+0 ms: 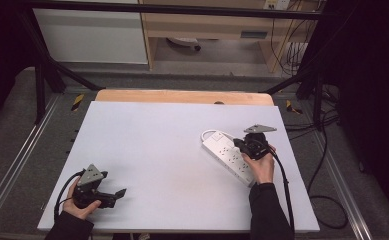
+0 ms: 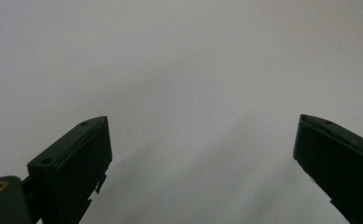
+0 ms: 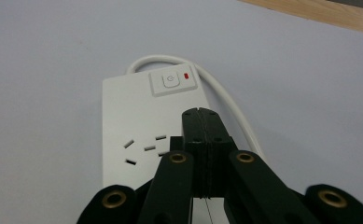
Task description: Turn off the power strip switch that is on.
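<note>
A long white plastic power strip (image 3: 146, 126), its square switch and red indicator lamp (image 3: 185, 74) set ahead of the clenched right gripper (image 3: 201, 114), is seen lying beneath those jaws; the left gripper (image 2: 202, 140) is held released, well apart.

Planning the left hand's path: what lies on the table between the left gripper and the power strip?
Nothing: in the high view, bare white table separates the left gripper from the power strip.

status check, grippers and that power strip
Right gripper shut, empty, over the power strip, short of its switch. Left gripper open above bare table. Nothing in the way.
</note>
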`<action>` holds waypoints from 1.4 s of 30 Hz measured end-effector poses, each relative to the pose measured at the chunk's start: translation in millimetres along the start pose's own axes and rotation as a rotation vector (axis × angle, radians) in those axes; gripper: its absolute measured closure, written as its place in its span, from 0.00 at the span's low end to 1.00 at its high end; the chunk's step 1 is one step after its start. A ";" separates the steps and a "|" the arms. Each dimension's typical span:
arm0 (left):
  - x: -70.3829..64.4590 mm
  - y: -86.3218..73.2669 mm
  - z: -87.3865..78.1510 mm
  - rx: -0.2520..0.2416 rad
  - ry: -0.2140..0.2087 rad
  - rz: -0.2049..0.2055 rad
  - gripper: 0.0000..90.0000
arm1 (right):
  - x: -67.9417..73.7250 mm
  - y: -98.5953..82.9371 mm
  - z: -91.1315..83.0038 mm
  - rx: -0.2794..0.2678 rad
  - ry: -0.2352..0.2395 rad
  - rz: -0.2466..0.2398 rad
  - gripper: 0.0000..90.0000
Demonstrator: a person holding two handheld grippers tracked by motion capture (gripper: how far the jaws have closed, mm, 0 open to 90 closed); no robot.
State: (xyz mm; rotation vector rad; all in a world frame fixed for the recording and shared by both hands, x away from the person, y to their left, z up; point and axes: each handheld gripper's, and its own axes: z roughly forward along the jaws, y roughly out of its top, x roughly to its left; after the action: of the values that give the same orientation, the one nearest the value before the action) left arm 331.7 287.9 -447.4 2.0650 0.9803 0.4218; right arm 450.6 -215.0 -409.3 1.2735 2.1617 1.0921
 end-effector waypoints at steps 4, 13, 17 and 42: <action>-0.1 0.0 0.1 0.001 0.000 0.001 0.04 | 1.1 1.8 3.9 0.008 -0.007 -0.011 1.00; 0.1 0.0 -0.1 0.000 0.001 0.000 0.05 | -0.7 0.1 12.9 0.026 -0.010 -0.004 1.00; 0.1 0.0 -0.1 0.000 0.001 0.000 0.04 | -1.4 -0.6 14.5 0.032 -0.010 -0.005 1.00; 0.2 0.1 -0.5 -0.001 0.004 0.002 0.05 | -1.3 -6.3 23.7 0.059 -0.018 -0.003 1.00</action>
State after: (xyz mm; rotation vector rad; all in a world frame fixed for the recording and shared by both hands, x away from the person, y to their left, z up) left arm 331.5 288.3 -447.0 2.0656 0.9799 0.4274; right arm 463.6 -207.9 -428.9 1.2995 2.1969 1.0190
